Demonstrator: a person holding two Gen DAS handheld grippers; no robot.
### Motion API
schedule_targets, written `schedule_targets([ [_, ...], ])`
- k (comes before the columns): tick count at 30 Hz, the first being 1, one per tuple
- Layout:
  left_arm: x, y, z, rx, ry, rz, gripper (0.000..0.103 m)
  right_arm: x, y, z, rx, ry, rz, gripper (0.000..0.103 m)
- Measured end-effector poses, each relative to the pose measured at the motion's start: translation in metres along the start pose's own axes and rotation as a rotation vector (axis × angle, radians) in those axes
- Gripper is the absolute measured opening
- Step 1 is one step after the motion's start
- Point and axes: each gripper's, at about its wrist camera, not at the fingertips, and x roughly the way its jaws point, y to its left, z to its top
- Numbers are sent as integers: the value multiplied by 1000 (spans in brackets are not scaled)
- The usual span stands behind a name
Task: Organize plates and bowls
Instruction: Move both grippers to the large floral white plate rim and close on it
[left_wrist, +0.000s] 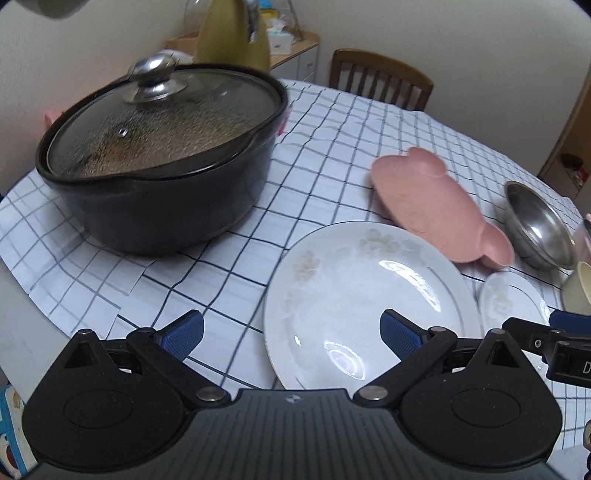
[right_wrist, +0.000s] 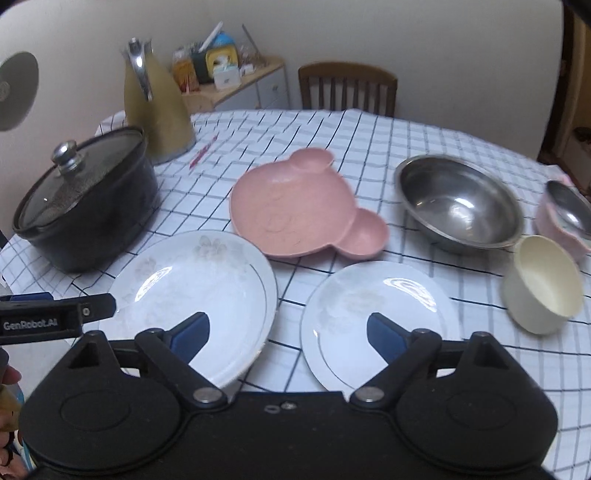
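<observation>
The left hand-held gripper (left_wrist: 291, 334) hangs over the near edge of the big plate (left_wrist: 369, 306), its blue pads spread wide with nothing between them. The right hand-held gripper (right_wrist: 288, 334) is also released, its pads wide apart and holding nothing; one pad shows over the big plate and the other over the small plate (right_wrist: 376, 317). Both plates are white and shiny with faint flowers and a thin dark ring near the rim. They lie side by side at the near side of the worktop (right_wrist: 369, 147), which wears a white cloth with dark squares. Behind them sits a pink plate (right_wrist: 295, 210) shaped like a bear's head with two round ears. To its right stands a steel bowl (right_wrist: 458, 203), wide and shiny. Near that is a cream bowl (right_wrist: 543, 284), tipped to one side, and a pink bowl (right_wrist: 565, 221) with a steel inside. A black pot (left_wrist: 162, 158) with a glass lid sits on the left, and a tan jug (right_wrist: 155, 110) stands behind it.
</observation>
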Motion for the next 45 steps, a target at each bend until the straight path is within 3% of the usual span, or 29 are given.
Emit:
schedule_targets([
  [4,22,15,5,-62,61,-5,90,33,-7,8,37,75,19,80],
  [7,31,20,8,-89,78,-4,87,51,-9,11,49,111,23,77],
  [10,41,24,9,-117,108,-14,70,62,-7,13,46,133,41,73],
  [14,52,25,11,-131,139,-9,60,74,-6,13,52,165,65,50],
  [17,58,25,11,-147,166,-17,47,75,-9,16,68,155,69,45],
  [20,60,22,10,-139,173,-9,41,79,-10,18,71,177,102,34],
  [23,62,23,10,-141,174,-8,39,77,-13,19,57,141,61,36],
  [30,65,22,9,-137,178,-21,38,83,-21,19,91,159,47,44],
  [33,66,21,9,-145,183,-33,38,85,-21,20,114,167,66,57],
  [39,68,22,8,-148,184,-46,36,88,-27,19,134,164,37,57],
  [45,69,21,10,-156,189,-50,36,89,-35,25,193,159,73,54],
])
